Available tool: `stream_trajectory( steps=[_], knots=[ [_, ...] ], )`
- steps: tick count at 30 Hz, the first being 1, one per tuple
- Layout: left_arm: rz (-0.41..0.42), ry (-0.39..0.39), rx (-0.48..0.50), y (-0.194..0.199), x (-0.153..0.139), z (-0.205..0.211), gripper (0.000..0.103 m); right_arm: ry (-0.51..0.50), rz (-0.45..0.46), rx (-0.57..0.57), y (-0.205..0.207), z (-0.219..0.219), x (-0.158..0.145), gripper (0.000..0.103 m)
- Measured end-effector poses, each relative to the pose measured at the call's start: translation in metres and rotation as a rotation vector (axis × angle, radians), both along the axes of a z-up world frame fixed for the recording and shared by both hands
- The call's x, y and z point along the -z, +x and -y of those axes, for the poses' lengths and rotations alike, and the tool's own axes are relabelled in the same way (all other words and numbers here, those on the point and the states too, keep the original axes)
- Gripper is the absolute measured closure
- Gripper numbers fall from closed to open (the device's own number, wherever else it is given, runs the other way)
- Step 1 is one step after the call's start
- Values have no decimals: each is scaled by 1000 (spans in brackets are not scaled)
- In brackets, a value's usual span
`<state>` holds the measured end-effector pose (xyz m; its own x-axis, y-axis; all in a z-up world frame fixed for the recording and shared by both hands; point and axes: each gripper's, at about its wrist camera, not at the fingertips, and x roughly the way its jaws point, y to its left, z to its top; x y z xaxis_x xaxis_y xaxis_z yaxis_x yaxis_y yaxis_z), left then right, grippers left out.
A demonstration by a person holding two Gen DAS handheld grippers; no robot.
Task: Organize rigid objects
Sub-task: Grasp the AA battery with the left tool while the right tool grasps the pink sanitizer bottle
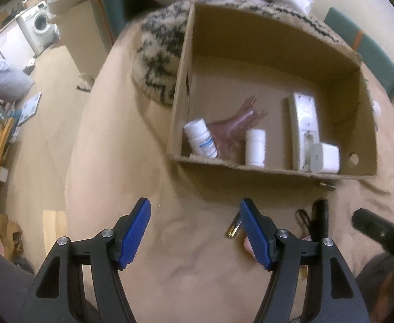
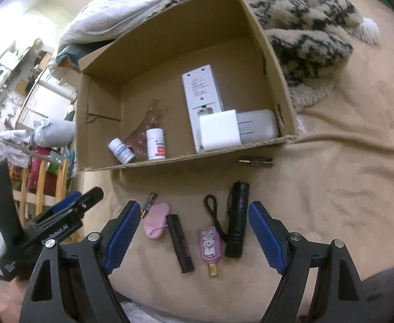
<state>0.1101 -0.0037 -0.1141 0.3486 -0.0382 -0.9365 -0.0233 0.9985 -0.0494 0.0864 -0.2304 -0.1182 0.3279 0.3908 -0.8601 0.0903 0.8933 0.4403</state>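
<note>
Mid-sort: several items boxed, more waiting in front of the cardboard box [image 1: 250, 169].

Left wrist view: our left gripper [image 1: 195, 231] is released, empty, short of the box. Right wrist view: our right gripper [image 2: 194, 235] gapes empty over the black flashlight [image 2: 236, 220], pink case [image 2: 210, 243] and black tube [image 2: 180, 242] before the box; next we judge: descend, pinch one.

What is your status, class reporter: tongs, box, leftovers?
Left tongs and right tongs open, empty. Cardboard box holds bottles, remote, charger. Flashlight, black tube, pink charm on blanket, path unobstructed.
</note>
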Motion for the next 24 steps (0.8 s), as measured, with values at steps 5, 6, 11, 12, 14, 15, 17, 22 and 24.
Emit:
stream_trajectory(
  steps=[5,6,11,12,14,15,17,22,24],
  knots=[
    [-130,-34,-10,8,29,-1,37,24,-23,21,4,3,6,16],
    [-149,-40,-10,10,35,0,38,25,-26,22,5,3,7,16],
    [-193,-61,33,22,51,13,48,36,-38,20,8,0,10,16],
    [-198,-57,48,24,53,18,48,36,-40,19,9,0,11,16],
    [-210,-48,66,26,58,23,51,36,-45,17,11,-1,12,16],
    [-221,-46,77,27,61,26,52,35,-46,18,12,-1,13,16],
    [-239,-41,92,27,67,30,52,35,-50,22,13,0,14,16],
    [-243,-1,135,29,74,44,54,48,-63,31,15,2,18,16],
    [-240,4,144,29,75,47,67,46,-72,33,15,3,20,16]
  ],
)
